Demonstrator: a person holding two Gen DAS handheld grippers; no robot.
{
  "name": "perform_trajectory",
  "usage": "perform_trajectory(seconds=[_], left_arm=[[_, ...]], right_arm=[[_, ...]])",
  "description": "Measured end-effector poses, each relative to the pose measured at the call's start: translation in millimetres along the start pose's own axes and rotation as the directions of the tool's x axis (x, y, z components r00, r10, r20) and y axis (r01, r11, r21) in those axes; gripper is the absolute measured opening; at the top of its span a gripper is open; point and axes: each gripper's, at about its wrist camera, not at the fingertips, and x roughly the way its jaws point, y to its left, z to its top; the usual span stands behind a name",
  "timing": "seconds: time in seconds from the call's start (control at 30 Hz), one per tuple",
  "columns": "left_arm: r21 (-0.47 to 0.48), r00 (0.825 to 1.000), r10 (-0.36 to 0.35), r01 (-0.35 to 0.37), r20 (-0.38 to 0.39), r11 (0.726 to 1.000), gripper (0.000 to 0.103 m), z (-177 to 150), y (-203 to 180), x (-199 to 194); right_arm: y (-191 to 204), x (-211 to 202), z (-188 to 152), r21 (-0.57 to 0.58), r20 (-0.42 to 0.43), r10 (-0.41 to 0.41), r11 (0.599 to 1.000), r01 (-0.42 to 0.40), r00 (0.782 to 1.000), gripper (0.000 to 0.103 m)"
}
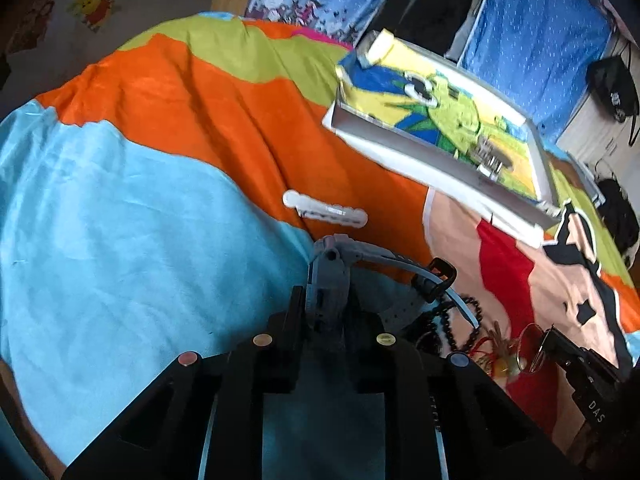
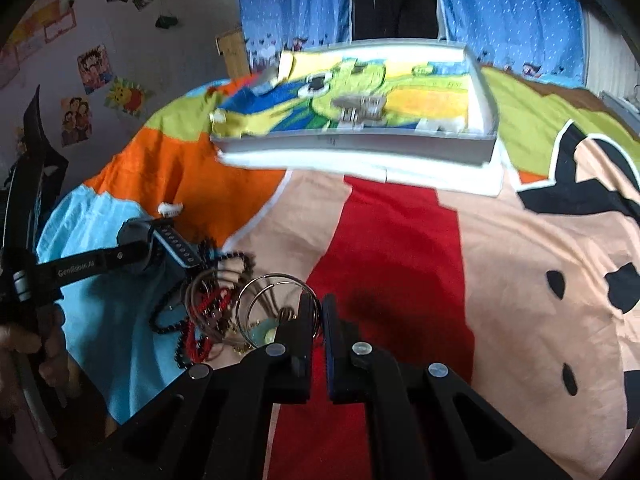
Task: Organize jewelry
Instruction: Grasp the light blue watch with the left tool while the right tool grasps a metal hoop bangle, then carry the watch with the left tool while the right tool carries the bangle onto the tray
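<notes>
In the left wrist view, the left gripper is seen with its fingers closed on the case of a grey wristwatch, whose perforated strap curves away toward the white tray. The tray, a shallow rectangular box with thin rigid walls and a cartoon-printed cloth lining, is taken as the landmark; it lies on a bed covered by a soft fleece blanket in blue, orange, green and red patches. A wide stretch of bare blanket is left open between the tray's near wall and the watch, interrupted only by a white plastic hair clip lying short of the tray's near-left corner. A small metallic clasp-like piece is seen inside the tray by its near wall. Nearer than the tray, a tangle of black beaded strings and thin wire hoops is seen beside the right gripper. In the right wrist view, the right gripper is shown with its fingers drawn together on the rim of the thin metal hoops. The jewelry pile, made of black beads, red cord, brown loops and a pale green stone, rests well short of the tray on its near-left side. Between the pile and the tray's near edge, smooth red and peach blanket lies unobstructed. The left gripper, a hand behind it, is seen holding the watch beyond the pile.
</notes>
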Motion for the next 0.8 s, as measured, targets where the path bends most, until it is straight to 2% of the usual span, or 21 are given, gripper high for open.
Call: perform_trajectory(seconds=[0.17,0.33,0.53,0.7,0.8], left_arm=[[-0.017,0.997,-0.036,0.037,0.065,0.999,0.015,-1,-4,-28],[-0.001,0.992,-0.083,0.083,0.098,0.997,0.015,-3,-14,-45],[0.022,0.988,-0.104,0.102,0.118,0.995,0.015,1,-28,-50],[-0.008,0.990,-0.106,0.107,0.097,0.994,0.015,21,-36,-45],[0.019,0.988,-0.099,0.097,0.119,0.995,0.015,42,-49,-40]], right_arm=[[0,-23,6,0.010,0.106,0.009,1.000,-0.010,0.994,0.004],[0,-37,10,0.015,0.163,0.016,1.000,-0.018,0.986,0.004],[-1,-49,19,0.027,0.225,0.014,0.999,-0.021,0.974,0.004],[-5,-57,41,0.032,0.303,0.023,0.999,-0.034,0.953,0.004],[-15,-53,64,0.047,0.354,0.013,0.998,-0.032,0.935,0.004]])
